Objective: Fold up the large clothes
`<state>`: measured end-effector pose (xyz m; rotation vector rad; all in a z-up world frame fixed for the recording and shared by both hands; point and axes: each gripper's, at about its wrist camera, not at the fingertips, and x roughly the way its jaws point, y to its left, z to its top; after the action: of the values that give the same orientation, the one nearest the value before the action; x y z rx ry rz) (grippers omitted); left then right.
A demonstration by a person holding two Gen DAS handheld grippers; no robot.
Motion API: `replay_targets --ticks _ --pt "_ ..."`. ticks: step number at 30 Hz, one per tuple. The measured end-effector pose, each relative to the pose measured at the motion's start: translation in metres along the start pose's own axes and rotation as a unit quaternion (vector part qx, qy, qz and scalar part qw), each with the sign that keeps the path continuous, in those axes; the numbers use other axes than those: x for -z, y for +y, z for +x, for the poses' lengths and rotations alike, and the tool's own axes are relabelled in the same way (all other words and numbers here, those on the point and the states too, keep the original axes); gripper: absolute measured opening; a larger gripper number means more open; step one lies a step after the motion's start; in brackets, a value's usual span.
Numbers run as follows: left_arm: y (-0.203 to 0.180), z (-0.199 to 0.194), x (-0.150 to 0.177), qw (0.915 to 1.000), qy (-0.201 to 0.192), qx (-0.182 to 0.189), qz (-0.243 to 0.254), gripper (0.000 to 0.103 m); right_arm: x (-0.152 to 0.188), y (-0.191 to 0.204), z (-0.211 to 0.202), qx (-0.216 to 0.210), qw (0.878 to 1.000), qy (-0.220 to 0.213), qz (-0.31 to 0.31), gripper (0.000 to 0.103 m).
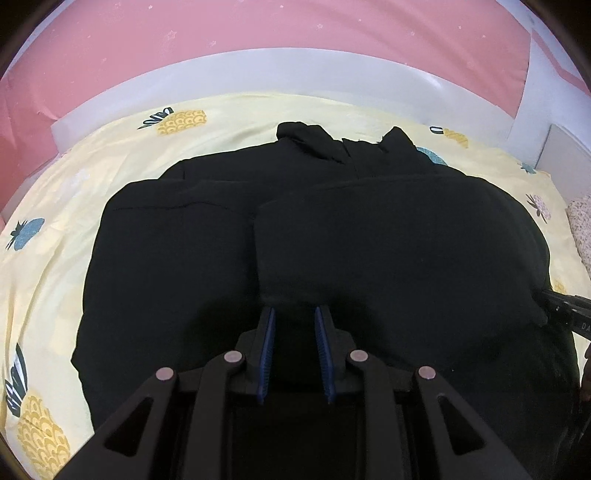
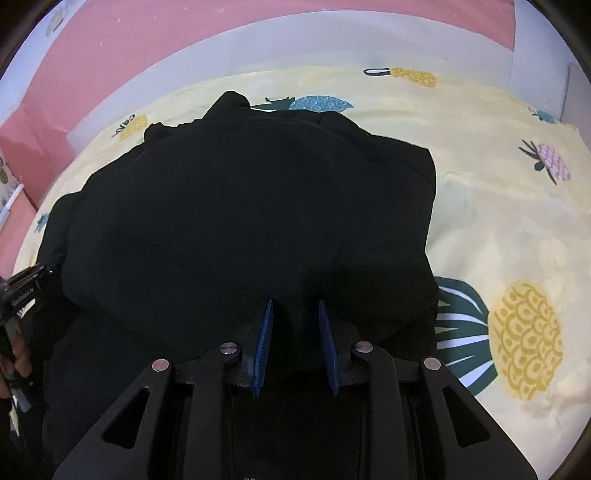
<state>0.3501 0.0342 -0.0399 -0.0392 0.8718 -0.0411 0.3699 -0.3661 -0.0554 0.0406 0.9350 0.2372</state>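
Observation:
A large black garment (image 1: 369,229) lies spread on the yellow pineapple-print sheet (image 1: 48,236), its near part lifted and doubled over the rest. My left gripper (image 1: 294,310) is shut on the near edge of that raised layer, with black cloth bunched between its blue pads (image 1: 269,332). In the right wrist view the same garment (image 2: 240,203) fills the middle, and my right gripper (image 2: 295,304) is shut on its near edge further right. Each gripper shows at the edge of the other's view: the right gripper's body (image 1: 565,310) and the left gripper's body (image 2: 26,288), held by a hand (image 2: 14,363).
The sheet (image 2: 498,192) covers a bed bounded at the back by a white rail (image 1: 258,70) and a pink wall (image 1: 258,26). A white post (image 1: 532,81) stands at the back right. Bare sheet lies to the right of the garment.

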Motion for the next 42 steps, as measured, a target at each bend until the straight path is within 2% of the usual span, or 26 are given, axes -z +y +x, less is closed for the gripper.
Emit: replay_targets --ticks 7,11,24,33,40,42 --pt "0.006 -0.042 0.01 1.0 -0.003 0.007 -0.004 0.025 0.011 0.005 -0.045 -0.012 1.0 -0.017 0.009 0.026" --pt "0.006 -0.078 0.029 0.9998 -0.009 0.016 -0.004 0.025 0.028 0.02 -0.076 -0.023 0.999 -0.03 0.001 0.036" --pt "0.011 -0.175 0.093 0.9991 -0.022 0.028 -0.021 0.026 0.096 0.06 -0.166 -0.049 0.997 -0.061 -0.014 0.037" --pt "0.009 -0.218 0.138 0.9993 -0.016 0.027 -0.019 0.027 0.144 0.069 -0.197 -0.05 0.997 -0.056 -0.011 0.037" --pt "0.01 -0.246 0.166 0.9991 -0.016 0.028 -0.026 0.033 0.176 0.073 -0.216 -0.049 0.997 -0.054 -0.011 0.037" --pt "0.011 -0.252 0.171 0.9991 -0.016 0.028 -0.028 0.034 0.184 0.074 -0.221 -0.05 0.997 -0.055 -0.008 0.041"
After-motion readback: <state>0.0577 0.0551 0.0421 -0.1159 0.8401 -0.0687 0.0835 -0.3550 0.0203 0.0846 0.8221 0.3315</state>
